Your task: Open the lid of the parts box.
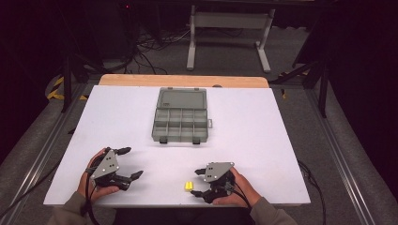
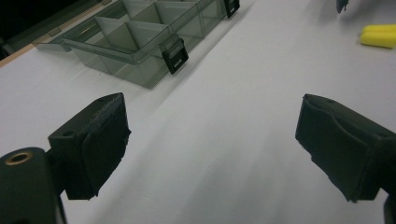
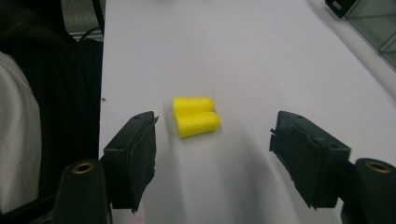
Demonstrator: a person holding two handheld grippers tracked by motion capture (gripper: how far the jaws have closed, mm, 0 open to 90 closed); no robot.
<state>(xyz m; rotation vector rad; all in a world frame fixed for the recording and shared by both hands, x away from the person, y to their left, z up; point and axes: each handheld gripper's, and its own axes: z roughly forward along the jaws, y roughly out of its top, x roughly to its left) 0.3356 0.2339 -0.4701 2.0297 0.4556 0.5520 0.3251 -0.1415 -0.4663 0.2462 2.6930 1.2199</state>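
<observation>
So I've got the right gripper (image 1: 198, 182) low near the front edge of the white table (image 1: 263, 140), jaws apart with nothing pinched. The two yellow earplugs (image 3: 194, 116) lie side by side, touching each other, flat on the table just ahead of those jaws and a bit toward one side. My left gripper (image 1: 132, 162) sits off to the left, jaws wide apart, nothing in them. The grey compartment box (image 1: 180, 116) sits open farther back, mid-table.
</observation>
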